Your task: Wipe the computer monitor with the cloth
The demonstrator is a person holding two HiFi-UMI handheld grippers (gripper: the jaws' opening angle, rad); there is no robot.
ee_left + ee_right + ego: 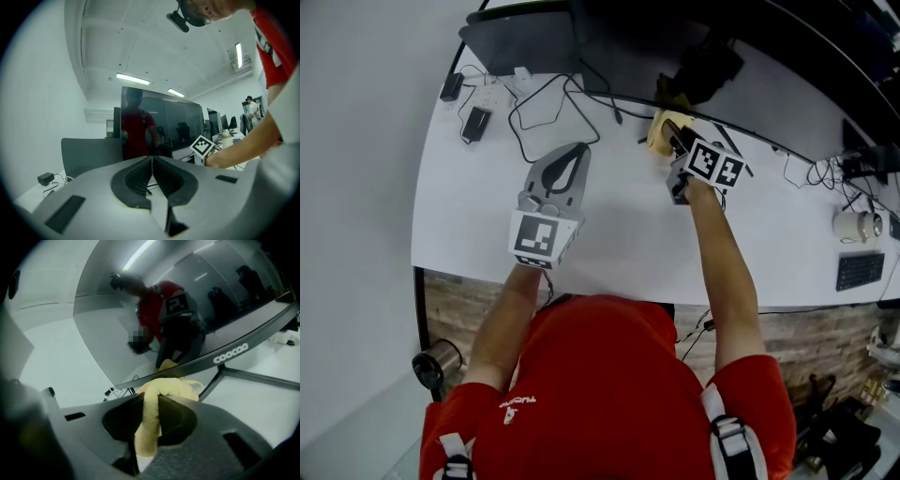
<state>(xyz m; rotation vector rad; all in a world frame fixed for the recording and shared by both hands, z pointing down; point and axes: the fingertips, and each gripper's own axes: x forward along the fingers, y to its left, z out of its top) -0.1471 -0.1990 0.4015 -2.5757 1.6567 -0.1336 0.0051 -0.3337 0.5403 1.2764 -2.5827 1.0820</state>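
now right tool (149,401) tight on cloth (146,427) by bottom edge of monitor (187,310) (left tool (152,161) closed, empty)

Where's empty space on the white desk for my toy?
Bare desk lies between the left gripper and right gripper, near the front edge, and between the right arm and the mug. Cables crowd the back-left.

A white worktop (628,234) with a curved front edge meets a plain pale wall (42,117) on the left. Below the front edge runs a brick-pattern panel (455,305). Black cables (539,112) loop over the far side beside a small adapter (475,124). A keyboard (860,271) and a white cup (855,226) sit at the far right. Strip lights (132,78) glow on the white ceiling (154,42). A grey partition (91,154) stands at the back left.
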